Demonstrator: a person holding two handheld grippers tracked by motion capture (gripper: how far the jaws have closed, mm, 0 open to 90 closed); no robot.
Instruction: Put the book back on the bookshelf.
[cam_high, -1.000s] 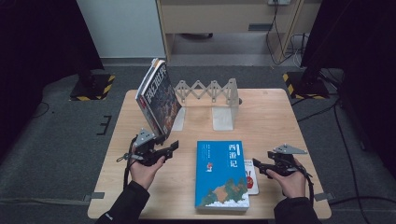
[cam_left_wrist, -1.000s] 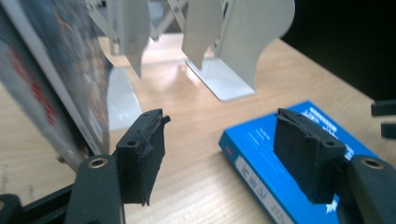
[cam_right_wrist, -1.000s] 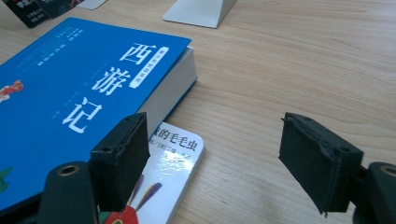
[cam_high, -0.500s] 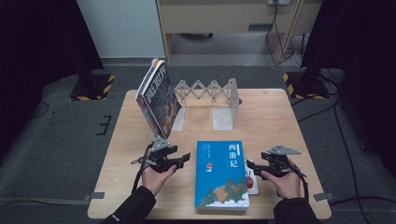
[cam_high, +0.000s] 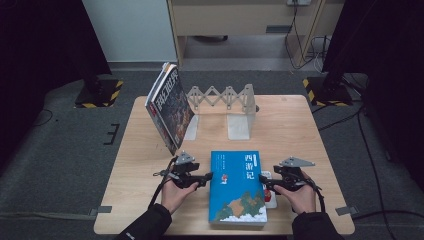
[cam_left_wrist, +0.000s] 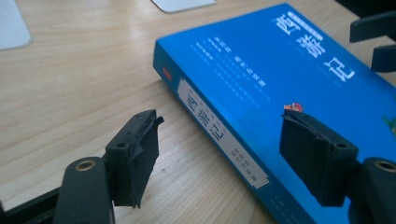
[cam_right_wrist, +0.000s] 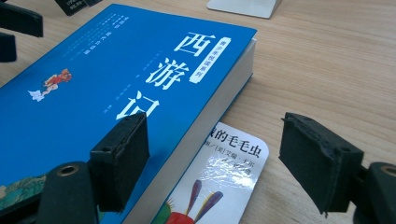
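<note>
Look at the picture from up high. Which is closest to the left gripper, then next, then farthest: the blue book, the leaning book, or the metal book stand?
From the left gripper:
1. The blue book, lying flat right beside it, toward the table's middle.
2. The leaning book, propped up farther back on the left.
3. The metal book stand, at the back of the table.

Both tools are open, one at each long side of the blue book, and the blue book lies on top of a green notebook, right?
Not quite. Both the left tool and the right tool are open at the blue book's long sides, but under it lies a small white booklet with rounded corners and red artwork, not a green notebook. The right gripper view shows it poking out from beneath the page edge.
</note>
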